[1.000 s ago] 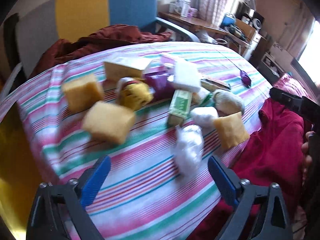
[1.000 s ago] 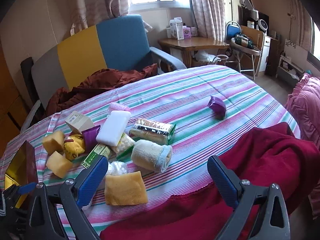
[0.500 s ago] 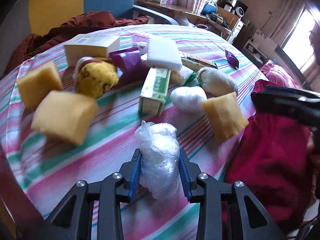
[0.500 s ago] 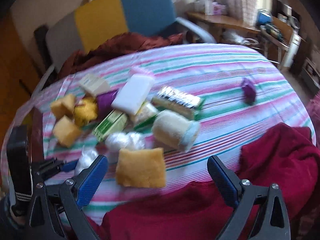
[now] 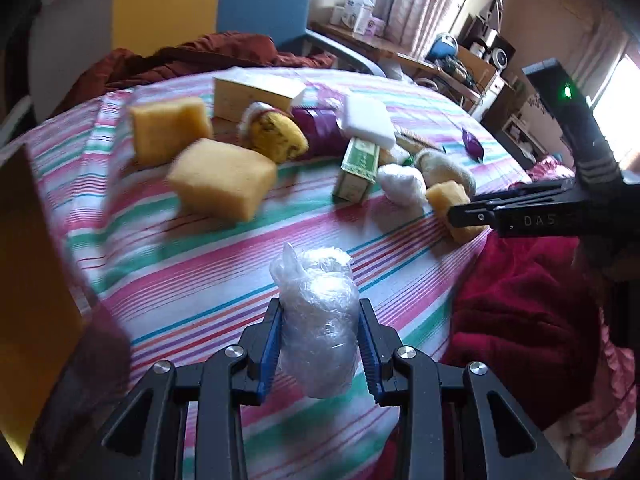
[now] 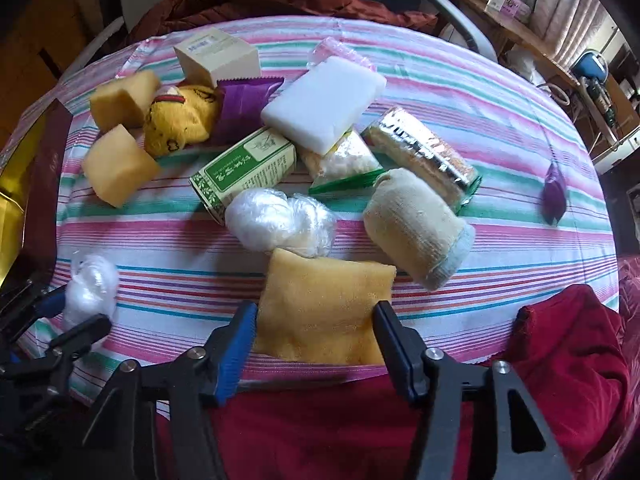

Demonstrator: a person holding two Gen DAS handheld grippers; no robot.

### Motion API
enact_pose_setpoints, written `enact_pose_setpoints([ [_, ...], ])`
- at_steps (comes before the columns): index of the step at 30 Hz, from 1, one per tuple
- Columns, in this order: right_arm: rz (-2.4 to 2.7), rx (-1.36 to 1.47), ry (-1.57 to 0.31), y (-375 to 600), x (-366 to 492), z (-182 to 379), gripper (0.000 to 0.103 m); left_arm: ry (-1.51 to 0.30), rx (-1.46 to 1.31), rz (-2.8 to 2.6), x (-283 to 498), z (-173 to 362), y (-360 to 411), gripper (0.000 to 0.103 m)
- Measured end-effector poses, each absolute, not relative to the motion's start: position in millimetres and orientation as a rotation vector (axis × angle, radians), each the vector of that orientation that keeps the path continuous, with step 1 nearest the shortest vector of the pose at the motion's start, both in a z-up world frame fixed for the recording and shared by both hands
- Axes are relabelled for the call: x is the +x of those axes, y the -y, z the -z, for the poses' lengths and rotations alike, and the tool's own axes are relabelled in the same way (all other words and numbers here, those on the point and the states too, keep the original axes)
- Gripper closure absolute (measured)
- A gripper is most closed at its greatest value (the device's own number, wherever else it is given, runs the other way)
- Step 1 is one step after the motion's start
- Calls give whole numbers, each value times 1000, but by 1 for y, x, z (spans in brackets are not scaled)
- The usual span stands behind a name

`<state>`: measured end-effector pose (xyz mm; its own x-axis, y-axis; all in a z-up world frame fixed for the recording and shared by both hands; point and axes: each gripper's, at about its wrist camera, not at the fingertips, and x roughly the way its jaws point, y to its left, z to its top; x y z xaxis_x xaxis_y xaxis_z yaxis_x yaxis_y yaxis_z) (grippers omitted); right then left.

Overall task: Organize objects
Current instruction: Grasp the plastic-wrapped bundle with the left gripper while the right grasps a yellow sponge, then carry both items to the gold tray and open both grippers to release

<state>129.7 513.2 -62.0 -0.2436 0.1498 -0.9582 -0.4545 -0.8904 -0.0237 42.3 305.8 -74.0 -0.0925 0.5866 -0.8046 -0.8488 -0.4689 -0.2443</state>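
Note:
My left gripper point(image 5: 318, 344) is shut on a clear plastic-wrapped bundle point(image 5: 316, 316), held just above the striped tablecloth point(image 5: 192, 300); the right wrist view shows that bundle point(image 6: 90, 292) at the lower left. My right gripper point(image 6: 316, 332) points steeply down with its jaws closing on a flat yellow sponge point(image 6: 320, 304) near the table's front edge, and both blue pads touch its sides. The left wrist view shows this sponge point(image 5: 444, 196) under the right gripper point(image 5: 472, 216). A pile of sponges, boxes and packets lies behind it.
Behind are two yellow sponge blocks point(image 6: 116, 168), a yellow sock point(image 6: 180, 120), a green box point(image 6: 244, 168), a white foam block point(image 6: 324, 108), a rolled towel point(image 6: 416, 224) and another plastic bundle point(image 6: 276, 224). Red cloth point(image 6: 560, 360) drapes over the front edge. A gold box point(image 5: 28, 280) stands left.
The left gripper went from wide open to shut on the plastic bundle and keeps hold of it. The right gripper dropped and tilted down, and its jaws closed around the flat yellow sponge.

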Motion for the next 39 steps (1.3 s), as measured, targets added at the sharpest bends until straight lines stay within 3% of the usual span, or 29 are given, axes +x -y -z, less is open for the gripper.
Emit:
enact_pose_setpoints([
  [5,-2209,-1563,-394,-506,149,49,71,-257,-1075,-1841,34,47,-268,67],
  [13,-2359,-1431,-346,-479,143,9,71,-105,-1075,-1989,11,23,-201,67],
  [19,-2303,-1561,-337,-475,125,36,71,-29,-1077,-2080,-2,18,-156,67],
  [20,-2281,-1582,-334,-476,123,41,67,-19,-1076,-2092,-4,16,-150,67],
  [22,-2244,-1621,-310,-479,122,49,41,-3,-1074,-2107,-6,14,-140,67],
  [23,-2227,-1634,-291,-480,120,52,21,5,-1073,-2115,-7,13,-135,67],
  [24,-2217,-1645,-269,-482,118,54,11,13,-1072,-2124,-8,11,-130,67],
  [31,-2076,-1731,-137,-497,105,72,11,50,-1084,-2168,-14,9,-110,67],
  [34,-2040,-1815,-240,-510,101,86,11,45,-1092,-2188,-17,12,-102,67],
  [35,-2056,-1818,-251,-511,100,87,13,48,-1095,-2196,-18,12,-99,67],
  [37,-2081,-1815,-242,-509,98,87,34,54,-1100,-2212,-20,13,-93,67],
  [39,-2091,-1795,-204,-504,100,81,39,52,-1104,-2231,-23,14,-86,67],
])
